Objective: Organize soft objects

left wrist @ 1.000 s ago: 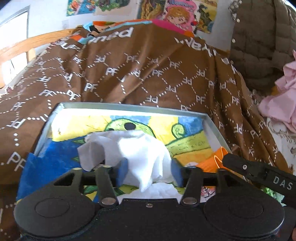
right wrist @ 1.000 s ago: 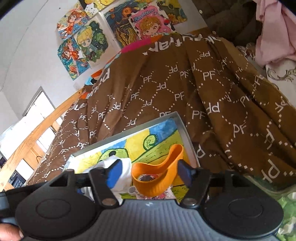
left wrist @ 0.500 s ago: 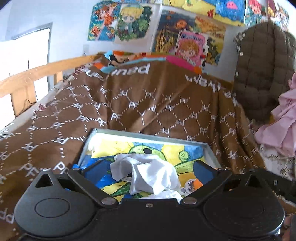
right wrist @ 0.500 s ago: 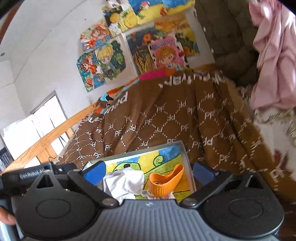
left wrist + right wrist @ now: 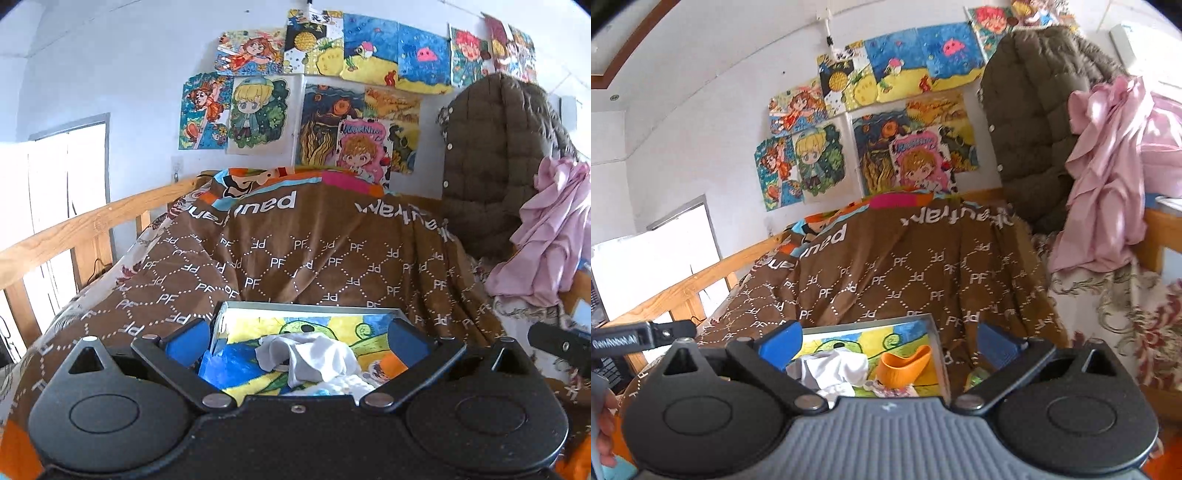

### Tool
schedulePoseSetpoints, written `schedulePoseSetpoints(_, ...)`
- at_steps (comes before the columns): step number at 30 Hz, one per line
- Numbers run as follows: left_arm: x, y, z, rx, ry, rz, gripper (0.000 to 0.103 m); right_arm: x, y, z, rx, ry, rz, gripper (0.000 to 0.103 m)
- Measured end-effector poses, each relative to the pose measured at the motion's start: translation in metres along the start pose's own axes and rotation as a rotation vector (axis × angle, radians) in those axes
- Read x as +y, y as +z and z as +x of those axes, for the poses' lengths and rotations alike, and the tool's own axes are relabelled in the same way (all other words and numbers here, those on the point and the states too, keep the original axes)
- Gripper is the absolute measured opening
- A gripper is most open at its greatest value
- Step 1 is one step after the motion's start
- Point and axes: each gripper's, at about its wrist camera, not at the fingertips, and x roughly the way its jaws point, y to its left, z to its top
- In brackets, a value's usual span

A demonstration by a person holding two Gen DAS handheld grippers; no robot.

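Above tray (image 5: 310,308), left hand-held gripper (image 5: 295,343) spread wide, empty, angled slightly downward

Your tray on the bed

The tray (image 5: 936,354) lies on the blanket (image 5: 905,273); in it the cloth (image 5: 834,367) is left of the cup (image 5: 905,365). Behind the bed you see drawings (image 5: 871,122) on the wall.

A bed with a wooden rail (image 5: 92,225) carries a brown blanket (image 5: 314,258) printed with white letters (some mirrored), and on the blanket sits a shallow grey-rimmed tray (image 5: 306,307) lined with a colourful drawing.
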Motion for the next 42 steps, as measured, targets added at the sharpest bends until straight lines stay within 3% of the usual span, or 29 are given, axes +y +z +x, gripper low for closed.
schedulePoseSetpoints(8, 0.009, -0.030, -0.045, -0.011, -0.041, -0.029, 0.102, -0.001, -0.041, -0.045, 0.012, -0.041, -0.035, 0.103)
schedulePoseSetpoints(17, 0.019, -0.078, -0.078, 0.015, -0.077, -0.017, 0.102, 0.022, -0.076, -0.071, 0.125, -0.024, -0.086, 0.103)
schedulePoseSetpoints(24, 0.029, -0.115, -0.090, 0.071, -0.101, 0.014, 0.102, 0.050, -0.103, -0.062, 0.263, -0.043, -0.229, 0.103)
schedulePoseSetpoints(32, 0.040, -0.145, -0.084, 0.157, -0.122, 0.053, 0.102, 0.058, -0.122, -0.042, 0.387, -0.026, -0.282, 0.103)
schedulePoseSetpoints(42, 0.049, -0.169, -0.072, 0.240, -0.142, 0.018, 0.102, 0.063, -0.125, -0.036, 0.409, -0.013, -0.316, 0.103)
